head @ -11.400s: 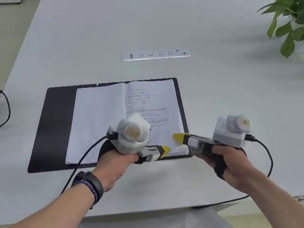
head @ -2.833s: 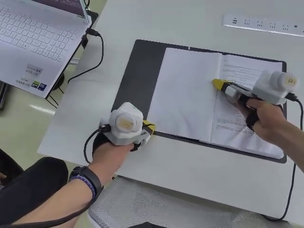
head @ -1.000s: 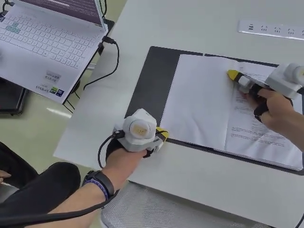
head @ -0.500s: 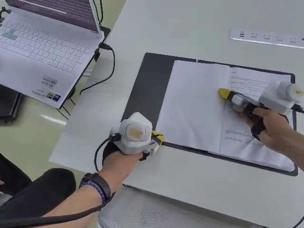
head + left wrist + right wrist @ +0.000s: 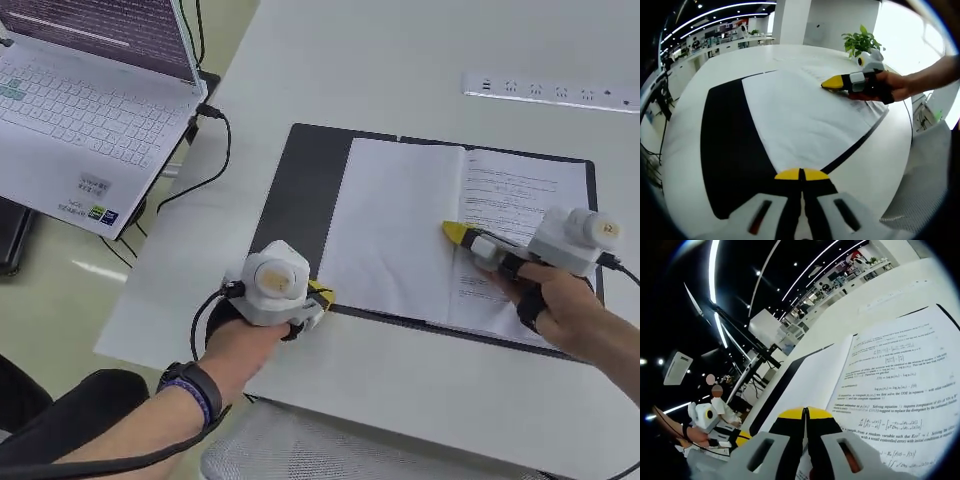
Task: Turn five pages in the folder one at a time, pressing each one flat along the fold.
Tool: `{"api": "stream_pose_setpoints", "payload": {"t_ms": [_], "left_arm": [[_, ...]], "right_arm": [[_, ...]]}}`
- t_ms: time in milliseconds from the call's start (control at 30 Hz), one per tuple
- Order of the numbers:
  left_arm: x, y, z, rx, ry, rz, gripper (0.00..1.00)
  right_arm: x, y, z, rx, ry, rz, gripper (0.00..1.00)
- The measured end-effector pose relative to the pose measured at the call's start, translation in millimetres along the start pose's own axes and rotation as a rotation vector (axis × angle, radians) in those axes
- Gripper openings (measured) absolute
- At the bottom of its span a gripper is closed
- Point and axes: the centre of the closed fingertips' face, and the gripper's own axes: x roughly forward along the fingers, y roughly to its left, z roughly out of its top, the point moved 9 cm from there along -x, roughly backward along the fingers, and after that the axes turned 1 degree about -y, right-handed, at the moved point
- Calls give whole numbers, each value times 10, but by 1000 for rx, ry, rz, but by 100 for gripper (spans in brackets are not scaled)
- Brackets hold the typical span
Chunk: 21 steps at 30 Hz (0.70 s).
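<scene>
Right gripper (image 5: 456,232), jaws closed on nothing, tip on the fold (image 5: 461,190), which runs far-to-near across the folder (image 5: 300,200); left gripper (image 5: 322,294), likewise closed, sits at its near edge, farther off.

White table (image 5: 380,60): open black folder (image 5: 300,190) near front edge, power strip (image 5: 550,91) farther back.
</scene>
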Motion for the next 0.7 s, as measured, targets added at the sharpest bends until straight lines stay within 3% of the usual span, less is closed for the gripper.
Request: {"api": "stream_pose_setpoints", "payload": {"t_ms": [300,500,700], "left_arm": [[-3,4,-7,-6,-4,5,0],[-4,13,-8,4,-2,-1,0],[-12,15,-16,-9,-8,-2,0]], "right_arm": [[-109,115,-142,7,17,11,0],[-206,223,-307,3,57,29,0],[-294,274,-425,21,58,35,0]]}}
